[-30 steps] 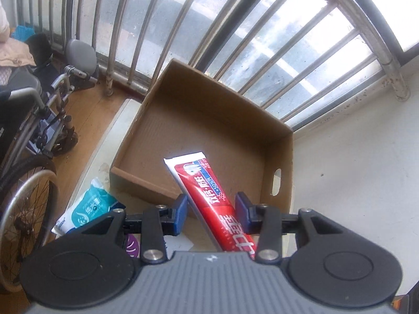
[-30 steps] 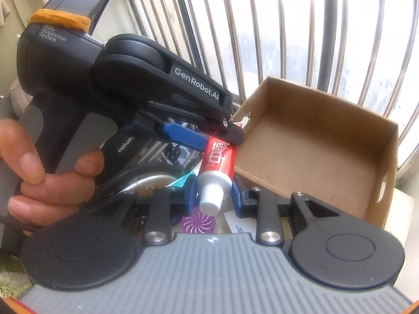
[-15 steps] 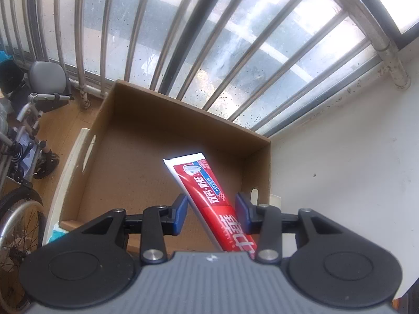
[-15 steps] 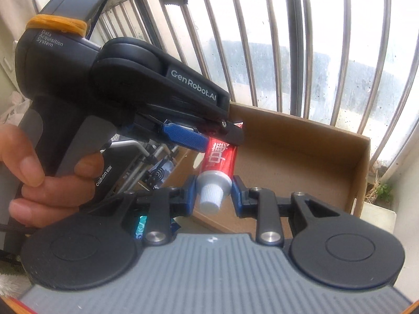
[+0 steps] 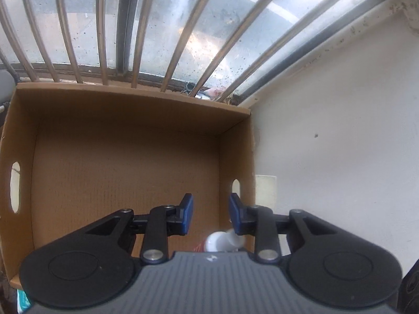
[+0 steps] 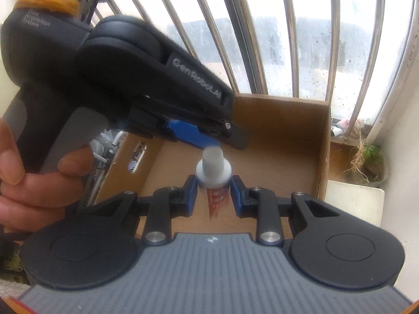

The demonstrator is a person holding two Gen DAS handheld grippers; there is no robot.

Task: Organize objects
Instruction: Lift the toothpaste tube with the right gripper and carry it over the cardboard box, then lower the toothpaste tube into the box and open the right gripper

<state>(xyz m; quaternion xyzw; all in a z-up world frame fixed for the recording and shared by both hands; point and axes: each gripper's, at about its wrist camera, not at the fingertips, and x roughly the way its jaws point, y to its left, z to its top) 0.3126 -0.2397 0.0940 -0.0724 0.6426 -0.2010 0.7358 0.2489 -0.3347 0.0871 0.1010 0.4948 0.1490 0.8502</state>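
My left claw (image 5: 211,213) stands spread with nothing between its blue pads (image 5: 186,213), where a second ago and half a second ago it pinched the red toothpaste tube across its middle. In the left wrist view the tube's long red body, which earlier ran up toward 11 o'clock between my pads, is gone from there; only the white cap of the toothpaste tube (image 5: 221,240) shows, blurred, low at 6 o'clock just under my right pad, with a sliver of red beside it. The cardboard box (image 5: 125,157) now fills the view square-on, its floor bare ahead of me toward 12 o'clock, handle slots in its walls at 9 and 3 o'clock; earlier it sat skewed and farther off, with a wheelchair and a teal packet at 9 o'clock. In the right wrist view my right claw (image 6: 212,196) has its pads close on either side of the tube (image 6: 214,172), just below the white cap, which points up toward 12 o'clock; the red body hangs down between the pads over the box floor (image 6: 275,162). Whether the pads truly press it I cannot tell. Before, the cap pointed down toward me. My left claw (image 6: 209,136) hangs just above the cap, toward 11 o'clock, no longer touching the tube, and my left hand (image 6: 34,172) grips its handle at 9 o'clock.
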